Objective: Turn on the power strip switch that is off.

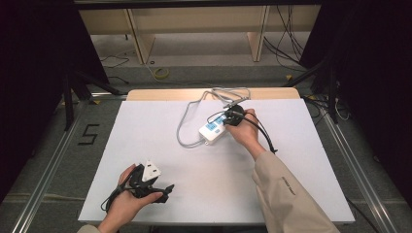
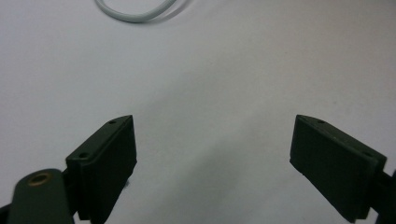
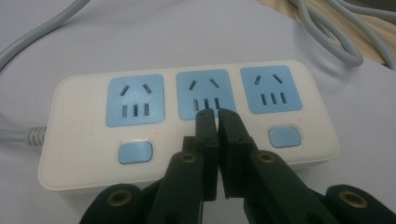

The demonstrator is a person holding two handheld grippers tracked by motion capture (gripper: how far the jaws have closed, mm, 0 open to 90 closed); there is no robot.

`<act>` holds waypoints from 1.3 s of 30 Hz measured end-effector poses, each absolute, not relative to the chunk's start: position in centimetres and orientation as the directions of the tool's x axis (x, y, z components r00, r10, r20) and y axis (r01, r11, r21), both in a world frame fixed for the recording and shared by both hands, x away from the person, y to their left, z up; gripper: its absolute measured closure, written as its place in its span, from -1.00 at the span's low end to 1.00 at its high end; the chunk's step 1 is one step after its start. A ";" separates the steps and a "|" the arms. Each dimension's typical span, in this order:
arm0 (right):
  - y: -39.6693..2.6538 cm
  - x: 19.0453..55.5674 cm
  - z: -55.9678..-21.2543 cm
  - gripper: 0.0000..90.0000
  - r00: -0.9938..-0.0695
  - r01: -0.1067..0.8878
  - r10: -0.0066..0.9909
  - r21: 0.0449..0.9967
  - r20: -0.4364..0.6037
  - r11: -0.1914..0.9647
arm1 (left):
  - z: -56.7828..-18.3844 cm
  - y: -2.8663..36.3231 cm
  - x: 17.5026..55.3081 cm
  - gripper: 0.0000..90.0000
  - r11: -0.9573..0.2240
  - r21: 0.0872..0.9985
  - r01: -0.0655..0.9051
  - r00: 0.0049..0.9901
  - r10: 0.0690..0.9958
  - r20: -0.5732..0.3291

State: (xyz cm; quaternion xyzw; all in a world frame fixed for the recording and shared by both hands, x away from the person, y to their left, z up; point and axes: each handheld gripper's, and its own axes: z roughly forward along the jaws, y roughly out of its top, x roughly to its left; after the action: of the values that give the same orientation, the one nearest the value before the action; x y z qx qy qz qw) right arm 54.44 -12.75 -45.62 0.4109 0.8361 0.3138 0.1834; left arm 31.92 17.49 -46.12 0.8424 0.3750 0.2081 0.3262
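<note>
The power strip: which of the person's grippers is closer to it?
Right. The right gripper sits over the power strip, jaws closed at its middle socket; the left gripper rests near the table's front edge.

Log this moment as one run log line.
right gripper: jaws shut, over middle switch of white three-socket power strip with blue faces | left gripper: jaws open, nothing between, above white table

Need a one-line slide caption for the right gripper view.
Right gripper with jaws closed over the middle socket of a white power strip.

A white table [image 1: 145, 145] bears a power strip [image 1: 214, 130] and its grey cable [image 1: 182, 128].
</note>
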 end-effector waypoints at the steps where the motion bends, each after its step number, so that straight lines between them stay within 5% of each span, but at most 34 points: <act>1: -12.8 54.4 -45.6 0.93 -0.594 0.574 0.803 0.676 -0.044 0.462 | -46.1 17.5 31.9 -0.68 -0.507 0.705 0.497 0.632 0.768 0.106; 39: -13.8 53.6 -44.5 0.54 -0.608 0.578 0.794 0.675 -0.019 0.459 | -46.1 17.4 31.9 -0.69 -0.508 0.703 0.498 0.630 0.769 0.109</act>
State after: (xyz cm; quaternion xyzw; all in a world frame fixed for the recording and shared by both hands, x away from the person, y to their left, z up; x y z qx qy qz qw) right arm 53.60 -13.81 -44.49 0.4097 0.8374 0.3205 0.1681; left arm 31.94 17.40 -46.13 0.8426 0.3759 0.2092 0.3239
